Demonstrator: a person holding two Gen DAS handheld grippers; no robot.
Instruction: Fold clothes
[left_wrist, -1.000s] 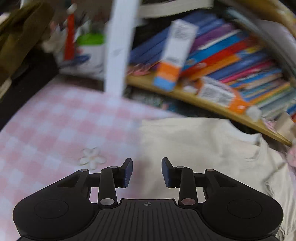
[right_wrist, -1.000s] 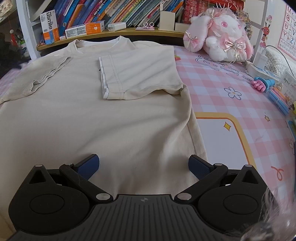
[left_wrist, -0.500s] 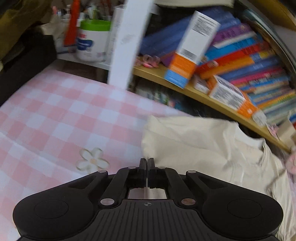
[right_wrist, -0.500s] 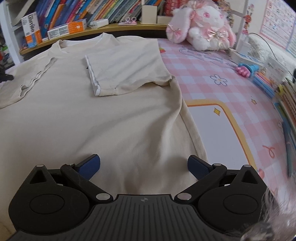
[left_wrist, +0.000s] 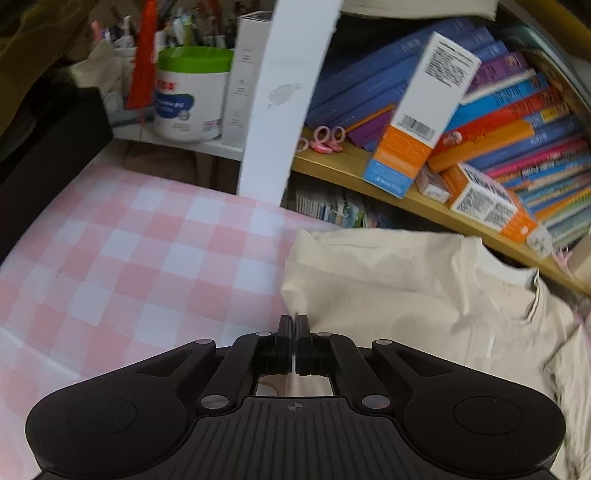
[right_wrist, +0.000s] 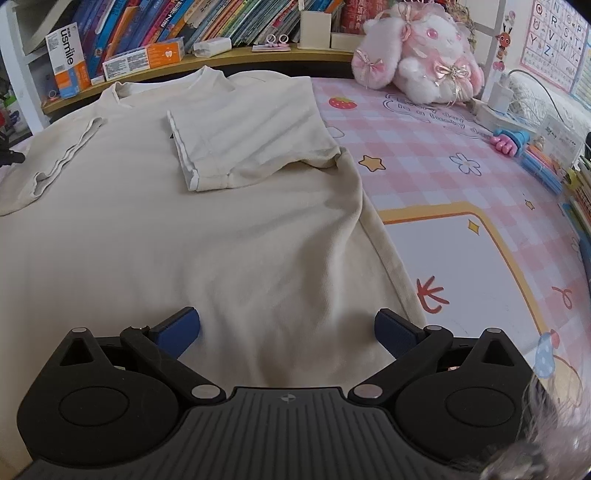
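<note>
A cream T-shirt (right_wrist: 184, 240) lies flat on the pink checked cover (right_wrist: 424, 147), collar toward the shelf. Its right sleeve (right_wrist: 240, 147) is folded inward over the chest. The left sleeve (right_wrist: 55, 155) lies out flat. In the left wrist view, my left gripper (left_wrist: 293, 321) is pinched on the outer corner of that sleeve (left_wrist: 369, 288). A sliver of cloth shows between the pads, and the jaws are opening a hair. My right gripper (right_wrist: 288, 325) is open wide over the lower body of the shirt, near its right side seam, with nothing gripped.
A wooden shelf (left_wrist: 424, 206) of books and orange boxes runs behind the collar. A white post (left_wrist: 288, 99) and a green-lidded tub (left_wrist: 192, 99) stand at the back left. A pink plush rabbit (right_wrist: 424, 70) and small toys (right_wrist: 513, 142) sit to the right.
The left gripper went from open to shut at the sleeve corner, which now rises toward the pads. The right gripper stayed open and drifted a little over the shirt.
</note>
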